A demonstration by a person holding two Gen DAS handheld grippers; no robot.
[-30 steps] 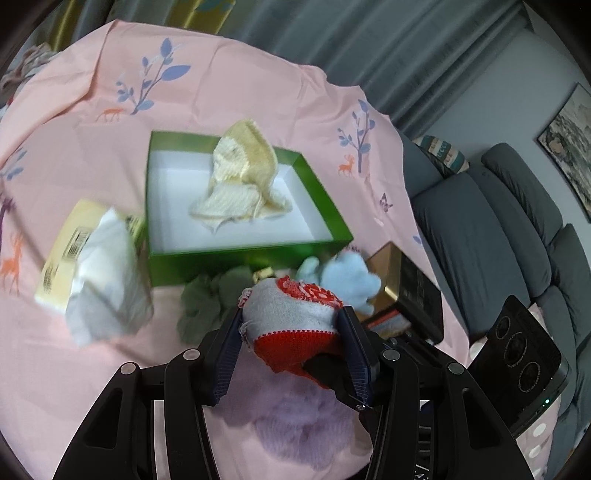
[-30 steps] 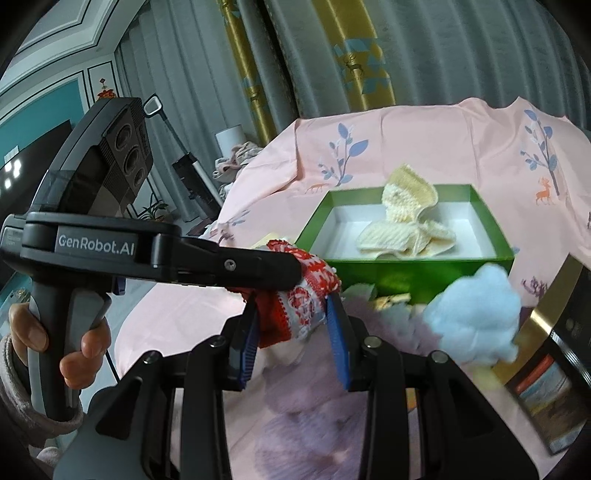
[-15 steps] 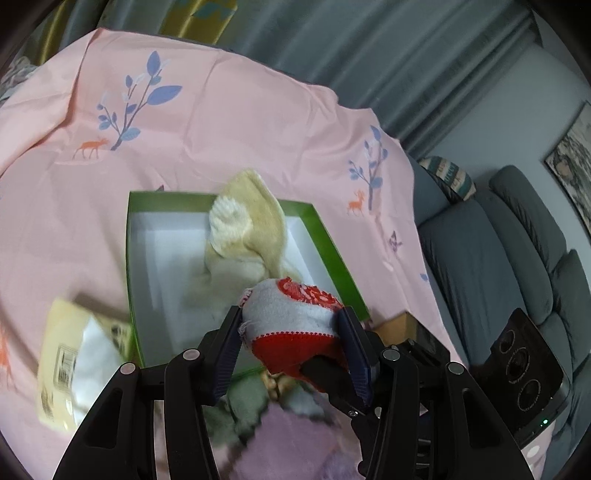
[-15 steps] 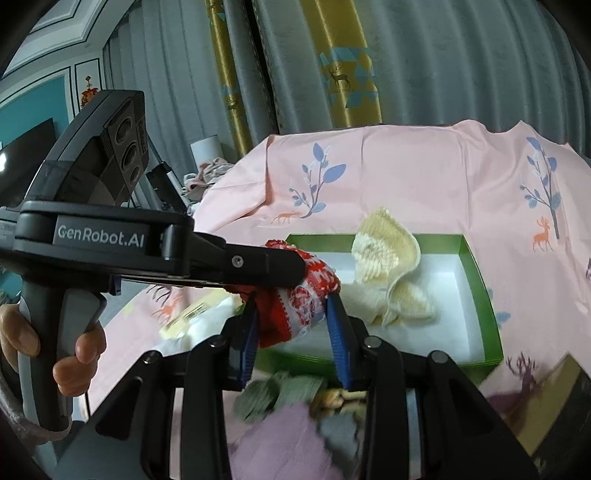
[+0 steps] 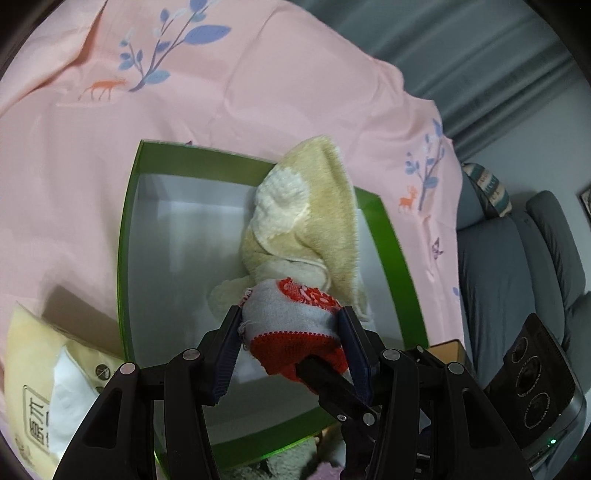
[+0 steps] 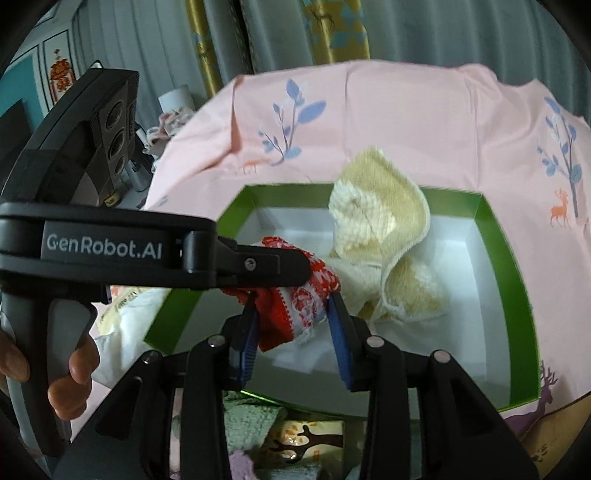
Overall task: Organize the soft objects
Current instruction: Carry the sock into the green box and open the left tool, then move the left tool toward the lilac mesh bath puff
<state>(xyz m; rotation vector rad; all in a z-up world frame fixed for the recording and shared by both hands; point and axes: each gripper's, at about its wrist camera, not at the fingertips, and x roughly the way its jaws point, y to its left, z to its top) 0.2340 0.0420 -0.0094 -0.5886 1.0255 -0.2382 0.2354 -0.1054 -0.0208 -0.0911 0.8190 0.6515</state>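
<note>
Both the left gripper [image 5: 291, 334] and the right gripper [image 6: 291, 321] are clenched on one red-and-grey knitted sock [image 5: 291, 325], held between their fingers above the green box [image 6: 517, 295]. Just ahead of them, a cream plush cloth [image 5: 310, 221] lies inside the box.

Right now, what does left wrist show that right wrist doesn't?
Left wrist only: grey sofa, and the sock's grey body.

Right wrist only: gold-patterned curtains, the person's hand on the left tool's handle.

Both: green box, yellow knit piece inside it, pink cloth, and both tools, left tool and right tool, shut on the sock.
</note>
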